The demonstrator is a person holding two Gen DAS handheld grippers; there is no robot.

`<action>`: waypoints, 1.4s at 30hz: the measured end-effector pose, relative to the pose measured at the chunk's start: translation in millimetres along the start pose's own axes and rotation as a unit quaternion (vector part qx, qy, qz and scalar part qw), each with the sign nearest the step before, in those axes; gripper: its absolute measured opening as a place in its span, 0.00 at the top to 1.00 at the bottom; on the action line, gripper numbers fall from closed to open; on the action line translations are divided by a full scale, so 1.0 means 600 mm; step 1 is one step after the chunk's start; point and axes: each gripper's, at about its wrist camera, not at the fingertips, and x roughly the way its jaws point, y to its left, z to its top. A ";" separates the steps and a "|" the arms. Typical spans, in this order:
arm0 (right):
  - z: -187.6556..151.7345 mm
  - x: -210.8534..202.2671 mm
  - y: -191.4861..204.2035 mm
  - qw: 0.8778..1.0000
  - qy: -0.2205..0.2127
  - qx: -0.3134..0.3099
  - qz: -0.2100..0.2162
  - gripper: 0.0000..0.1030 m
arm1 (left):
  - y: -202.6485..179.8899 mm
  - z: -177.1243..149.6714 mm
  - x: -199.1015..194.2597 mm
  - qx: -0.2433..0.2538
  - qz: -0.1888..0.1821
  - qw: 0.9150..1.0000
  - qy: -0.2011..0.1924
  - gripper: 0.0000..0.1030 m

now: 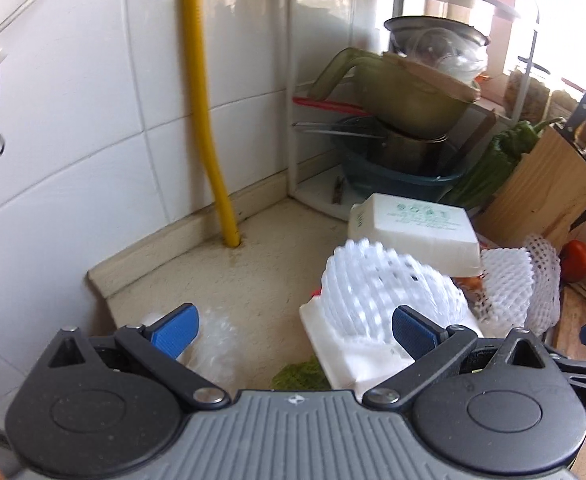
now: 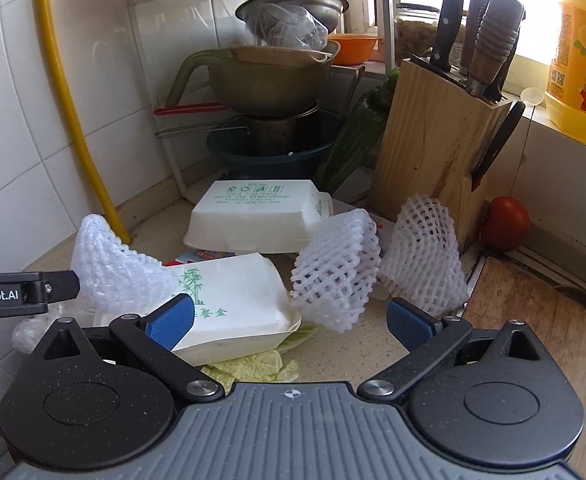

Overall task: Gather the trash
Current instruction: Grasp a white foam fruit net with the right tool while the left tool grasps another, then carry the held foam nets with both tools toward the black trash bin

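Careful: both your grippers, left gripper [image 1: 293, 330] and right gripper [image 2: 289, 320], are spread wide and hold nothing. Foam nets [image 2: 335, 270] and takeaway boxes [image 2: 233, 304] lie heaped on the counter [image 2: 353, 352] near the knife block [image 2: 433, 144]. A hasty sweep could scatter the light nets or roll the tomato [image 2: 507, 222].

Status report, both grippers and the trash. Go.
Left gripper open, right gripper open, both empty. White foam fruit nets and foam takeaway boxes uncollected on counter. Nothing blocking.
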 end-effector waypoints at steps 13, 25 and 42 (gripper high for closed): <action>-0.004 0.038 -0.074 0.999 0.015 0.045 -0.006 0.00 | -0.086 0.034 0.054 0.082 -0.065 0.995 -0.001 0.02; 0.012 0.083 -0.088 0.998 -0.006 0.057 0.027 0.00 | -0.082 0.024 0.120 0.071 -0.061 0.994 0.063 0.51; -0.005 0.144 -0.122 0.981 0.053 0.146 0.113 0.58 | -0.053 0.009 0.121 0.040 -0.113 0.991 0.059 0.62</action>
